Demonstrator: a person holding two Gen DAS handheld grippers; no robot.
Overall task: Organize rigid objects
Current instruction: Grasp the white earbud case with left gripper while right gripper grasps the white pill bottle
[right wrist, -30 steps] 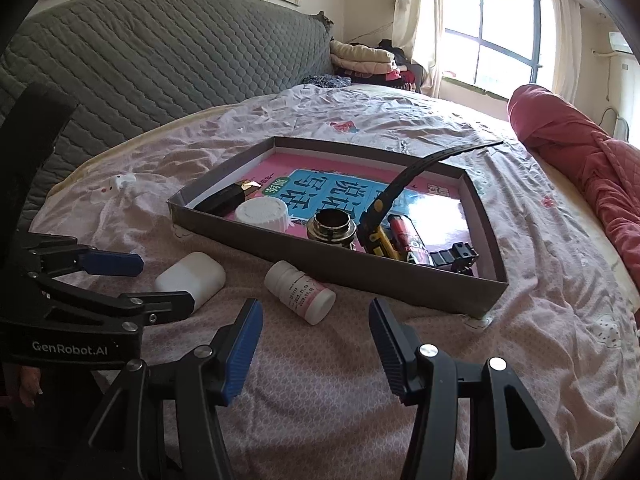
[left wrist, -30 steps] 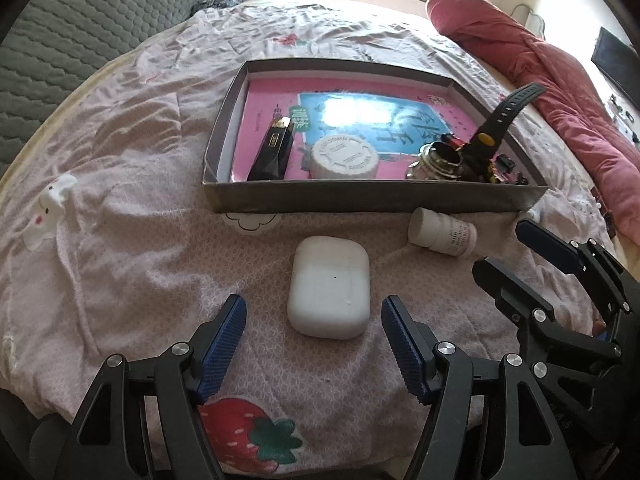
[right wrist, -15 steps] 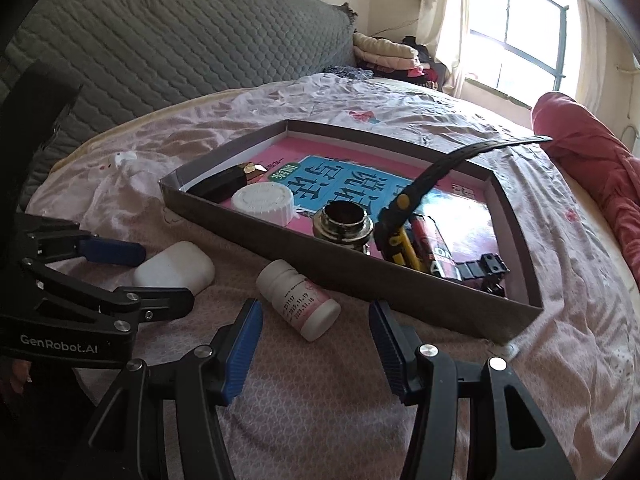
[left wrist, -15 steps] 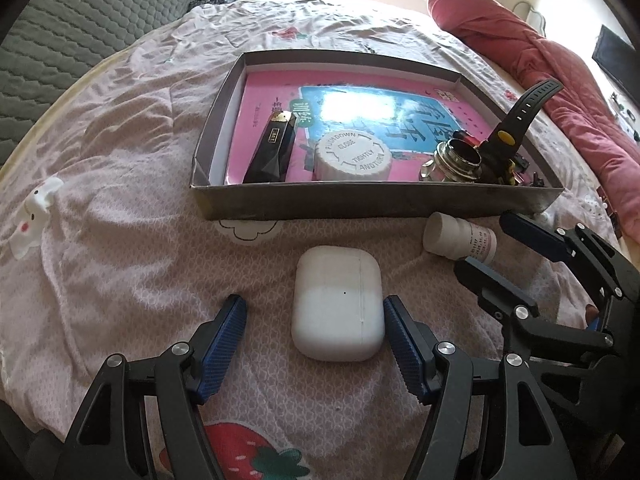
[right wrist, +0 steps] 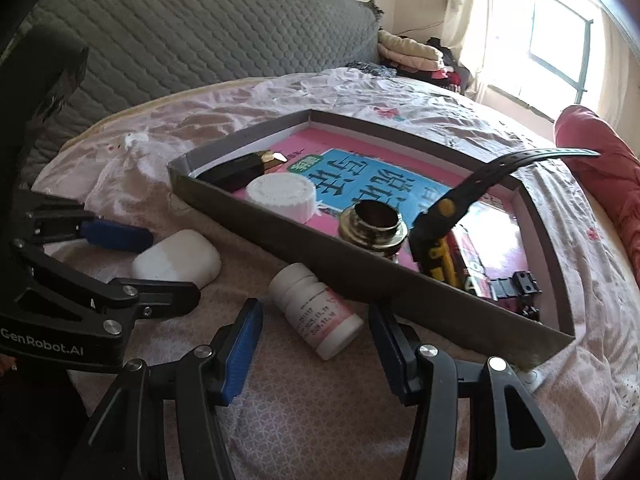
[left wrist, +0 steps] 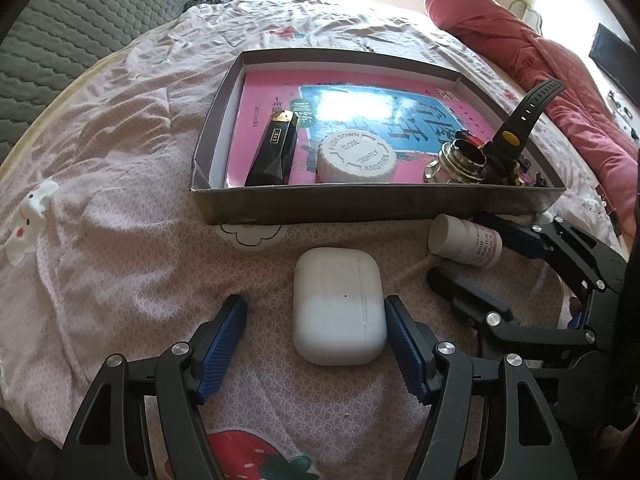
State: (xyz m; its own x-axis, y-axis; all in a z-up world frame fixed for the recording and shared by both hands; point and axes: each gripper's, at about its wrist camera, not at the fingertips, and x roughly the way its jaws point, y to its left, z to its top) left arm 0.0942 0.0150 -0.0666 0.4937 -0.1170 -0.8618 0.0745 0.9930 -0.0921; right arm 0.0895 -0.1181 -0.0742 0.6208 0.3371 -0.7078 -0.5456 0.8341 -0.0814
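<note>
A white earbud case (left wrist: 338, 306) lies on the bedsheet between the open fingers of my left gripper (left wrist: 314, 334); the right finger pad (left wrist: 404, 344) is close against it. It also shows in the right wrist view (right wrist: 178, 261). A white pill bottle (right wrist: 316, 312) lies on its side between the open fingers of my right gripper (right wrist: 316, 344), in front of the grey tray (right wrist: 360, 280). The bottle (left wrist: 466, 242) and the tray (left wrist: 340, 204) also show in the left wrist view.
The tray holds a pink book (left wrist: 360, 108), a black lipstick-like tube (left wrist: 274, 152), a white cap (left wrist: 356, 156), a metal ring (left wrist: 460, 160) and a black watch (left wrist: 520, 120). A red quilt (left wrist: 540, 60) lies far right. A grey headboard (right wrist: 200, 32) stands behind.
Both grippers have moved forward. The earbud case now sits deeper between the left fingers, and the pill bottle has come between the right fingers.
</note>
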